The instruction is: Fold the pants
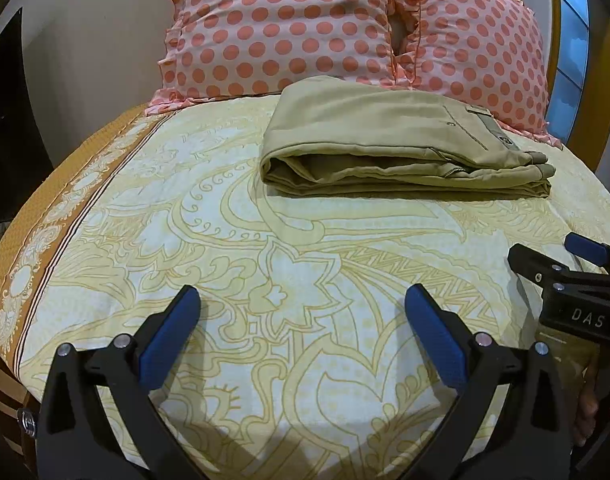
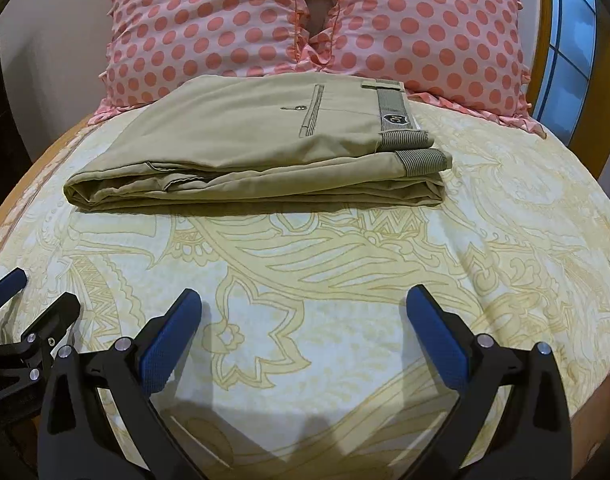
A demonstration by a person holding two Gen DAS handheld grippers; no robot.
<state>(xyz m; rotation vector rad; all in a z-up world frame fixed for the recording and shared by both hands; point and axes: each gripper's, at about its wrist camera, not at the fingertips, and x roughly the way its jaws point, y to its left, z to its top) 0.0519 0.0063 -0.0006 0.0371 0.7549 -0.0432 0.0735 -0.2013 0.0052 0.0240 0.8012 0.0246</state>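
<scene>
The khaki pants (image 1: 389, 140) lie folded in a flat stack on the bed, just in front of the pillows; they also show in the right wrist view (image 2: 257, 148), waistband and back pocket on top. My left gripper (image 1: 303, 300) is open and empty, low over the sheet, well short of the pants. My right gripper (image 2: 304, 302) is open and empty too, near the bed's front. The right gripper shows at the right edge of the left wrist view (image 1: 553, 254), the left gripper at the left edge of the right wrist view (image 2: 37, 292).
A yellow patterned bedsheet (image 1: 225, 240) covers the bed (image 2: 345, 264). Two pink polka-dot pillows (image 1: 289, 28) (image 2: 425, 28) stand at the head. A window (image 2: 569, 48) is at the far right. The sheet's brown border (image 1: 33, 240) marks the left edge.
</scene>
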